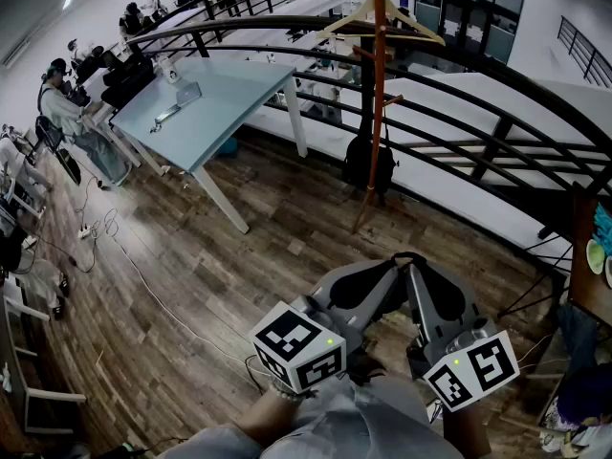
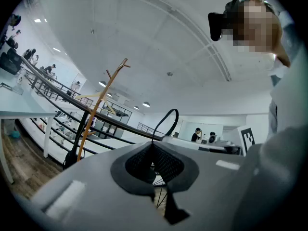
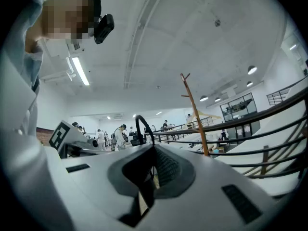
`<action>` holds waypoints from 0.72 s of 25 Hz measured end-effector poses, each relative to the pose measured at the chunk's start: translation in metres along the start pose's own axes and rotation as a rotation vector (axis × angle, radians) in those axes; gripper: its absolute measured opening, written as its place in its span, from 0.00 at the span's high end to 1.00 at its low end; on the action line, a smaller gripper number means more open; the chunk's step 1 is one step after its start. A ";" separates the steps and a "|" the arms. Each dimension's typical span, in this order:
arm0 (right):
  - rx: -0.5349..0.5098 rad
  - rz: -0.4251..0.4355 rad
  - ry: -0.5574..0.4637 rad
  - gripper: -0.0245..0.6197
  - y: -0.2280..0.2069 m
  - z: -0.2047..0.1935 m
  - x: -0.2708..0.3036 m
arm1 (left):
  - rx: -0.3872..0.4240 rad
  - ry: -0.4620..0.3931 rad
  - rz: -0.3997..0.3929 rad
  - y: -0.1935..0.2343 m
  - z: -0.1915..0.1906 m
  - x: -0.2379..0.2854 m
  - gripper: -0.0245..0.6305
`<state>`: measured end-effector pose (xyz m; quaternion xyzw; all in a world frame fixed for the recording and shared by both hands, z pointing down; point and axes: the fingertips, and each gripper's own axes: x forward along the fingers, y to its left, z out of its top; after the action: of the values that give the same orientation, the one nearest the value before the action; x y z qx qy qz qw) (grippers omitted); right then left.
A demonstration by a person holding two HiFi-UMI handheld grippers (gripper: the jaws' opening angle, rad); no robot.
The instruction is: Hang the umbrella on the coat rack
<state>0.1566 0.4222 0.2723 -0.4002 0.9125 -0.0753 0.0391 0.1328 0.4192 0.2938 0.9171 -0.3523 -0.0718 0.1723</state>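
The wooden coat rack (image 1: 379, 65) stands by the black railing, seen also in the left gripper view (image 2: 98, 109) and the right gripper view (image 3: 195, 114). A wooden hanger (image 1: 413, 22) hangs near its top. A black bundle (image 1: 369, 161) hangs low on the pole; I cannot tell whether it is the umbrella or a bag. My left gripper (image 1: 394, 262) (image 2: 153, 144) and right gripper (image 1: 414, 262) (image 3: 154, 148) are held close to my body, tips together, jaws shut. A thin black loop (image 2: 167, 119) (image 3: 140, 121) arches over the tips; whether it is pinched is hidden.
A light blue table (image 1: 206, 103) stands at the left with small items on it. The curved black railing (image 1: 459, 94) runs behind the rack. People sit at desks (image 1: 67, 103) at the far left, cables lie on the wooden floor (image 1: 143, 285), and a stand (image 1: 535, 295) is at the right.
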 end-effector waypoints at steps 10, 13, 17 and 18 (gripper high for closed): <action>-0.001 -0.021 0.012 0.96 0.005 -0.006 0.005 | -0.011 0.010 -0.020 0.005 -0.003 -0.006 0.96; 0.012 -0.022 0.007 0.96 0.008 -0.006 0.012 | -0.009 0.007 -0.021 0.011 0.001 -0.011 0.96; 0.005 -0.020 0.008 0.96 0.014 -0.008 0.021 | -0.006 0.006 -0.024 0.020 0.003 -0.016 0.96; 0.006 -0.019 0.008 0.96 0.016 -0.009 0.024 | -0.006 0.006 -0.025 0.023 0.003 -0.018 0.96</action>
<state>0.1279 0.4163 0.2781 -0.4086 0.9085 -0.0798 0.0358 0.1042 0.4149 0.2990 0.9210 -0.3402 -0.0723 0.1754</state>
